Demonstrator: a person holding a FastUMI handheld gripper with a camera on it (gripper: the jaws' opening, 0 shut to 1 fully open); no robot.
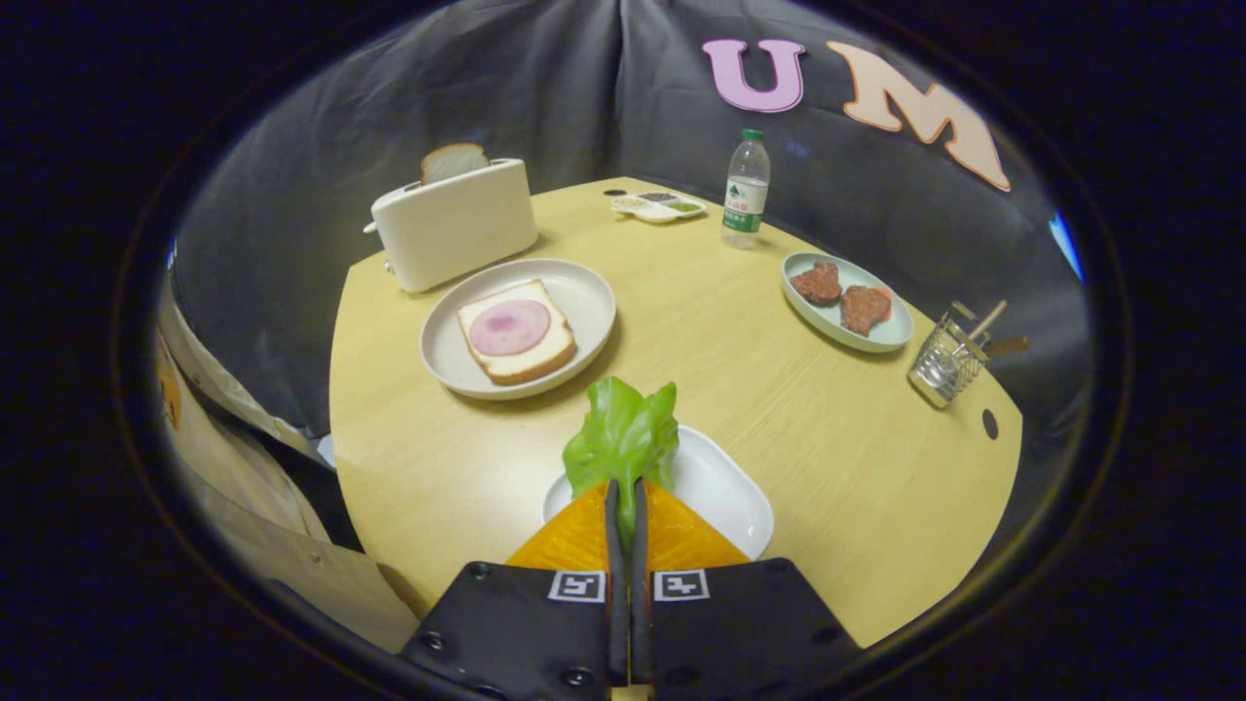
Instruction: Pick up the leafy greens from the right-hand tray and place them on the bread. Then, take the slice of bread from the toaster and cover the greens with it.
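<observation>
Your claw (pixel 625 497) is clamped on the leafy greens (pixel 623 438) over the white tray (pixel 725 487). Ahead, bare worktop (pixel 701 331) runs open to the plate (pixel 574 282) with the bread (pixel 516 336). The toaster (pixel 453 229) stands just behind that plate. The meat dish (pixel 891 336), bottle (pixel 747 190) and wire basket (pixel 946 365) stand well apart to the right.

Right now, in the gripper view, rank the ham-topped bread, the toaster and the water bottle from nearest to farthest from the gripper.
The gripper is shut on the leafy greens, over the white tray.
1. Ham-topped bread, on the plate ahead and left of the fingers.
2. Toaster, beyond that plate, with a slice sticking up.
3. Water bottle, at the table's far edge, ahead and to the right.
</observation>
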